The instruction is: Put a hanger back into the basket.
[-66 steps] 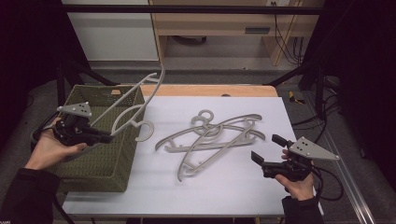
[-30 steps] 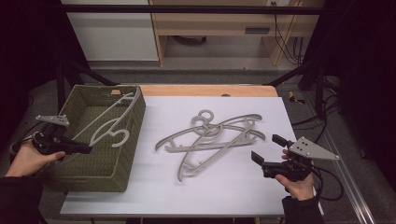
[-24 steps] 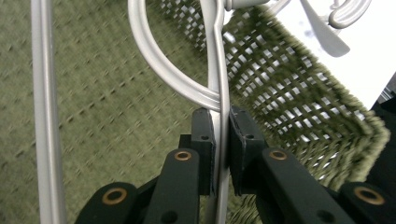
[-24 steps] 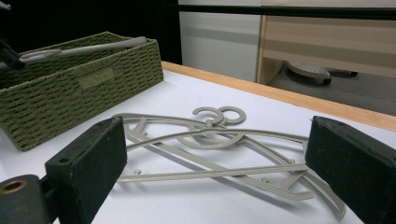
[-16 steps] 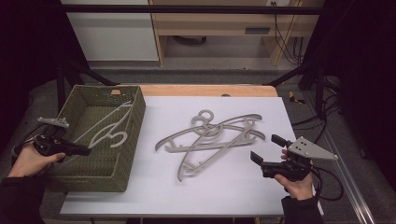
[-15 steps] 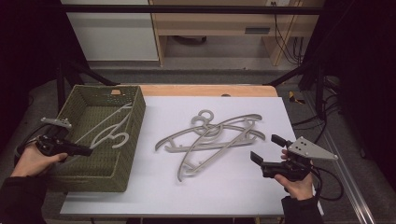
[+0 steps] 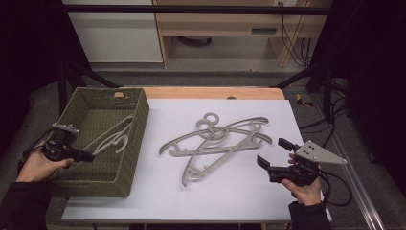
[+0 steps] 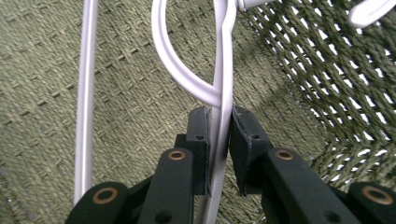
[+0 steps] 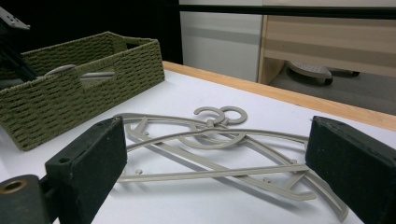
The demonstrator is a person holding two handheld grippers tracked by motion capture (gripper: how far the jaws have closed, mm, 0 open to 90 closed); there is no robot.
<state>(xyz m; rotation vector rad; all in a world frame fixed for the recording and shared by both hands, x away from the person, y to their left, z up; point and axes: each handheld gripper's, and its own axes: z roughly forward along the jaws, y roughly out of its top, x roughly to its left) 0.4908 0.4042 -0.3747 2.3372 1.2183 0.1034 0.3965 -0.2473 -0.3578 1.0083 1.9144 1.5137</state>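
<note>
Left claw [image 8: 219, 123] sits low inside the green woven basket [image 7: 136, 143], its jaws almost together around the thin bar of a white hanger [image 8: 223, 70] — they have just been opening a little, and in the left gripper view the bar lies against one pad while a narrow gap shows at the other. That hanger rests on the basket floor, its hook curling just ahead of the jaws and a second white bar running alongside to the left. From above, the left claw [image 7: 84, 156] reaches over the basket's near-left rim, with the hanger [image 7: 112, 139] stretched towards the far-right corner.

To the right of the basket, on the white worktop [image 7: 239, 191], a pile of grey hangers [image 7: 215, 143] lies crossed over one another, hooks pointing away from the person. Right claw [image 7: 272, 153] hovers near that pile with its jaws spread wide and nothing between them — the grey hangers [image 9: 210, 144] lie ahead of it. No readable lettering appears on any item.
</note>
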